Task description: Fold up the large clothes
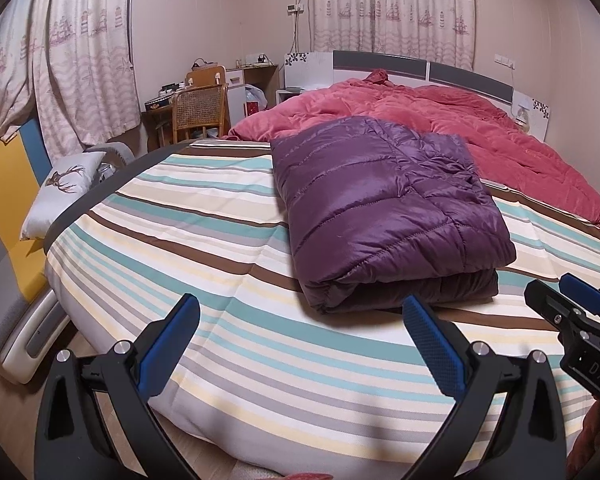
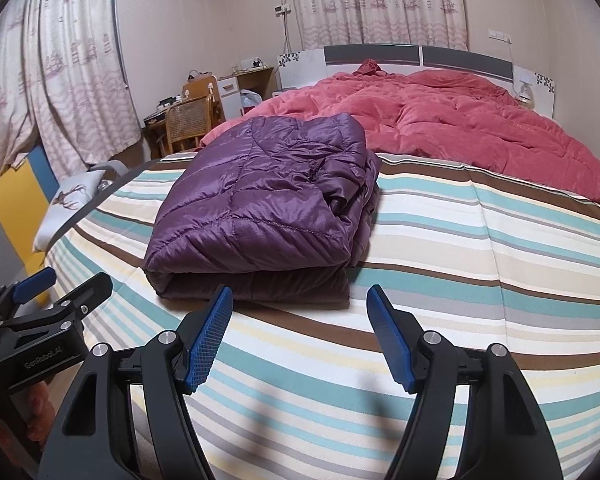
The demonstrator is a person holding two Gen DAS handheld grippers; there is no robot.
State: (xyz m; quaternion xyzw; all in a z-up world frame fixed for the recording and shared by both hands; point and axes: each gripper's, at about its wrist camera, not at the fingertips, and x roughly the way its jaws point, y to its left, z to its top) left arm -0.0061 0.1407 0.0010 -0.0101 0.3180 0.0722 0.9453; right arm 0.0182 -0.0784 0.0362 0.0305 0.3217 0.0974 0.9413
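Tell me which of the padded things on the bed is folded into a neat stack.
The purple quilted jacket, folded on the striped sheet nearest both hand-held grippers. The red comforter lies rumpled toward the headboard.

You have bare striped bedsheet (image 2: 460,248) either side of the folded purple quilted jacket (image 2: 260,208); the rumpled red duvet (image 2: 460,120) blocks beyond.

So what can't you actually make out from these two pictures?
- Purple puffer jacket: its underside and inner layers, hidden by its own folds in both views.
- Desk clutter beside the wicker chair: too small in both views.
- Right gripper: cut off by the left view's right edge.
- Left gripper: cut off by the right view's left edge.
- Bed foot: hidden below both frames.
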